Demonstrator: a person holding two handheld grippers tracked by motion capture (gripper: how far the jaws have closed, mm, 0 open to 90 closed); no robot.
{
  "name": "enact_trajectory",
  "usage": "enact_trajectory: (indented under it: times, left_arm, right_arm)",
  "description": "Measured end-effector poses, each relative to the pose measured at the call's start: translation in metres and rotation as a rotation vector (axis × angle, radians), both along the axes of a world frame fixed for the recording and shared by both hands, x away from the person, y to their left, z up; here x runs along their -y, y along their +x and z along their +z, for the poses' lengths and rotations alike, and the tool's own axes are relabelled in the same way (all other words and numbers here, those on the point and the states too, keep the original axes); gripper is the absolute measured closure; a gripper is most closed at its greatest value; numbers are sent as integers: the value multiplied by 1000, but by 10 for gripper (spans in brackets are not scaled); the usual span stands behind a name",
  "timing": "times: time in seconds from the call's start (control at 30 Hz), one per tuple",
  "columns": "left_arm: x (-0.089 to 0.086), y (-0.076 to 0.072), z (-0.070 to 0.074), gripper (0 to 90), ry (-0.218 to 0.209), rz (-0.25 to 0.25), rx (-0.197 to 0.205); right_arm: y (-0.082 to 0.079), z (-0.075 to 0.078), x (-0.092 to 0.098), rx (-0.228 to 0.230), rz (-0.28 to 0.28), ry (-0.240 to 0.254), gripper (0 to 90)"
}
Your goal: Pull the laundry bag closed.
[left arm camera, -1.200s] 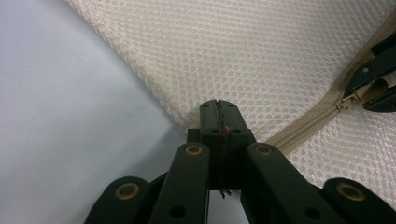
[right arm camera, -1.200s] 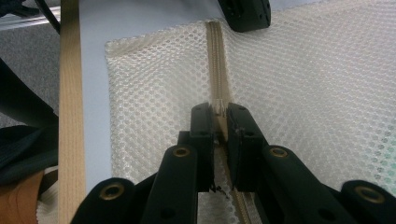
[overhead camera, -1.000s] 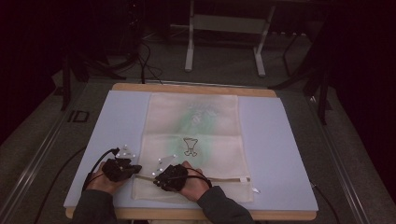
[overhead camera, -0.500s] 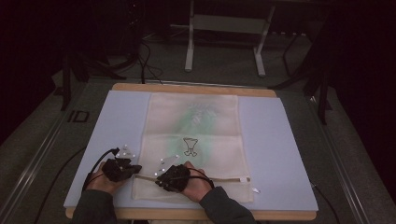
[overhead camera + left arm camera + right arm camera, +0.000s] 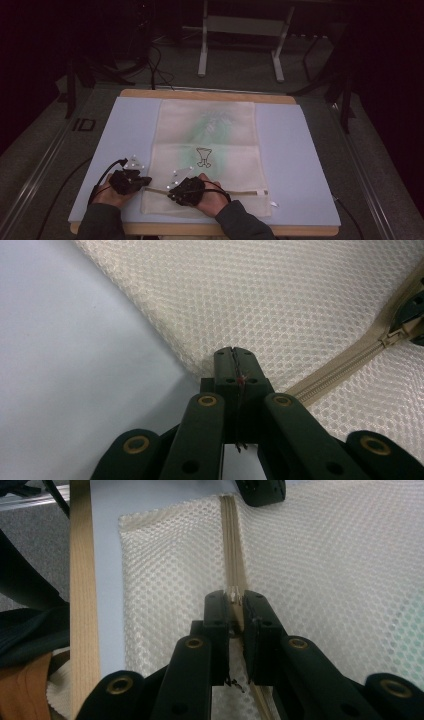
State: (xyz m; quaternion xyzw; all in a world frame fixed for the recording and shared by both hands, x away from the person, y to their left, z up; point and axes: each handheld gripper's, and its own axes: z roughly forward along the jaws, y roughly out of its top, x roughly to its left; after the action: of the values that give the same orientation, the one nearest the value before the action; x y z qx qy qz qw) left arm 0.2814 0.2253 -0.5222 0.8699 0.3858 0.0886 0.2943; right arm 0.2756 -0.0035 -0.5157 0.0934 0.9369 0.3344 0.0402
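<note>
- The cream mesh laundry bag (image 5: 206, 155) is laid flat on the pale blue table (image 5: 300, 165), zipper (image 5: 231, 550) along its near edge.
- Bag's left edge is pinched shut in the left claw (image 5: 233, 354); the zipper slider (image 5: 235, 596) is clamped by the right claw (image 5: 235, 600).
- Looks like zipping is underway; next, the slider probably gets dragged along while the edge is kept taut.

"ID" in dark letters on the grey floor (image 5: 50, 145) left of the table (image 5: 310, 150).

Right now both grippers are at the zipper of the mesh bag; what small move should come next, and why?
Probably slide the right gripper along the zipper, away from the left gripper. Its jaws are closed on the zipper pull, and the left gripper's jaws are shut on the edge of the mesh bag at the zipper's end, so the bag is held against the pull.
</note>
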Motion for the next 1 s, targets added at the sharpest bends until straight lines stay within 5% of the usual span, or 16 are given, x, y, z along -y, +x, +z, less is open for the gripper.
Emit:
enact_trajectory:
  times: [1.0]
  left_arm:
    - [-1,0,0,899,-6,4,-6]
  right_arm:
    - [-2,5,16,6,-6,-15,821]
